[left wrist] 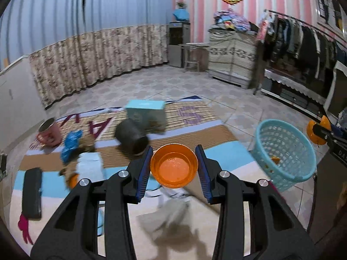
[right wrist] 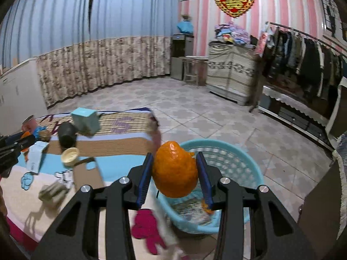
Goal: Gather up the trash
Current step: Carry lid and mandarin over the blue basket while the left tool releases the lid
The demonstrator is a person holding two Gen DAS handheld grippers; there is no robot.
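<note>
Our right gripper [right wrist: 175,169] is clamped on an orange peel [right wrist: 174,170] at lower centre, above the blue basket [right wrist: 234,164]; we should centre it before releasing. Our left gripper [left wrist: 174,165] is clamped on an orange bowl [left wrist: 174,165].

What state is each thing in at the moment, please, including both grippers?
Left gripper: shut on the orange bowl, held above the mat.
Right gripper: shut on the orange peel, held over the basket.
Basket: upright, open, scraps inside.
Dark cup: tipped on its side.
Pink mug: leaning, mouth up.
Blue box: closed, on the mat.
</note>
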